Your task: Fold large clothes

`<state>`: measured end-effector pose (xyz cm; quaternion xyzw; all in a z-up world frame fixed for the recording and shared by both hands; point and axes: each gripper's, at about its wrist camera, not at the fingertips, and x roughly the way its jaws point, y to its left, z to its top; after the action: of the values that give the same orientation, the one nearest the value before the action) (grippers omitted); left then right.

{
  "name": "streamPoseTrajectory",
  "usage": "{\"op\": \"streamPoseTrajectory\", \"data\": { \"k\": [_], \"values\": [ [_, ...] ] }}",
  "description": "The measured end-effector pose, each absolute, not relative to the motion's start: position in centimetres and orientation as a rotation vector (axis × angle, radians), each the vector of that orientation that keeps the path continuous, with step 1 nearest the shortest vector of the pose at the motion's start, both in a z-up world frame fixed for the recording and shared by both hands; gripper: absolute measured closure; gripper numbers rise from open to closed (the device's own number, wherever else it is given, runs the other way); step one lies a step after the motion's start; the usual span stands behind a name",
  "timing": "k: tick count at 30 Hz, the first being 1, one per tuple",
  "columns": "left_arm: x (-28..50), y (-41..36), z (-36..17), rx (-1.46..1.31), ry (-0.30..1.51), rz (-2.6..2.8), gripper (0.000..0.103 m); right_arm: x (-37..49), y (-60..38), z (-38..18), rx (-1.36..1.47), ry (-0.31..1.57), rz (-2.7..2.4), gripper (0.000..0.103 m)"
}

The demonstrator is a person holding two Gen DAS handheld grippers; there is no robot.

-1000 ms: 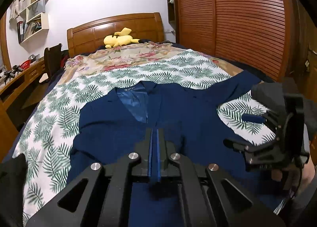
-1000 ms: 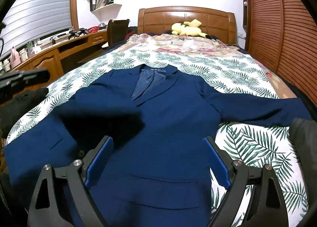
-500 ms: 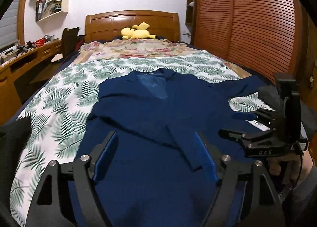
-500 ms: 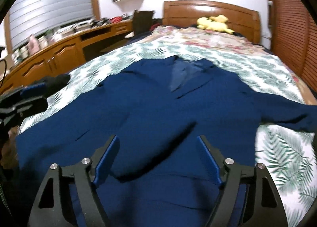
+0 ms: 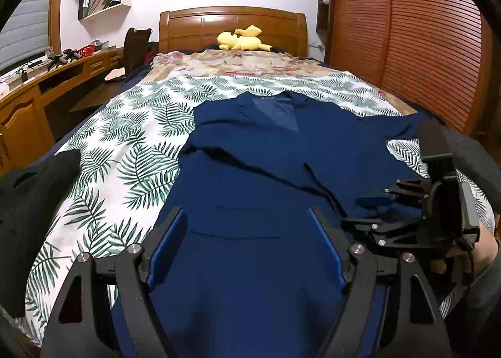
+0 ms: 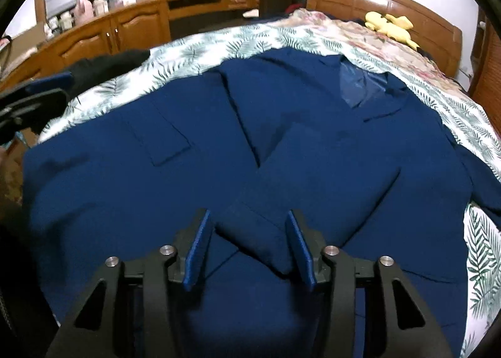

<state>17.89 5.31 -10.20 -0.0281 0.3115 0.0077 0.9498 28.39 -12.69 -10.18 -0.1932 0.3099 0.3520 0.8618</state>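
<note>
Jacket fabric looks soft, fairly heavy. Navy suit jacket [image 6: 313, 151] lies flat on the bed [image 5: 131, 139]; its folded sleeve cuff [image 6: 253, 236] sits between the right gripper [image 6: 250, 242] jaws, now closing. Left gripper [image 5: 247, 248] jaws stand apart, empty, above the hem.

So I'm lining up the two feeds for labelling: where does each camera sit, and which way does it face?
Left wrist: on the left gripper, low over the navy jacket, facing the headboard; the right gripper and a hand show at right.
Right wrist: on the right gripper, facing across the jacket towards the desk; its jaws are closing around a sleeve cuff.
Shared: jacket, headboard, yellow plush toy.
</note>
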Motion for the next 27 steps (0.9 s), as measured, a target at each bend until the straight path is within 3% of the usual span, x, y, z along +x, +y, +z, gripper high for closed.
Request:
{"op": "streamPoseTrajectory", "data": {
  "k": [3, 5, 20, 27],
  "values": [
    [17.4, 5.3, -10.5, -0.058, 0.636, 0.016, 0.025, 28.4, -12.9, -9.9, -0.411, 0.632, 0.720, 0.088],
    [17.4, 5.2, -10.7, -0.065, 0.641, 0.009, 0.025, 28.5, -13.9, -9.4, -0.380, 0.614, 0.715, 0.093],
    [17.6, 1.1, -9.4, -0.040, 0.595, -0.096, 0.025, 24.0, -23.2, -5.9, -0.240, 0.502, 0.564, 0.095],
    [17.7, -0.8, -9.3, -0.023, 0.590, -0.130, 0.025, 21.3, -24.6, -7.7, -0.253, 0.569, 0.458, 0.095]
  ]
}}
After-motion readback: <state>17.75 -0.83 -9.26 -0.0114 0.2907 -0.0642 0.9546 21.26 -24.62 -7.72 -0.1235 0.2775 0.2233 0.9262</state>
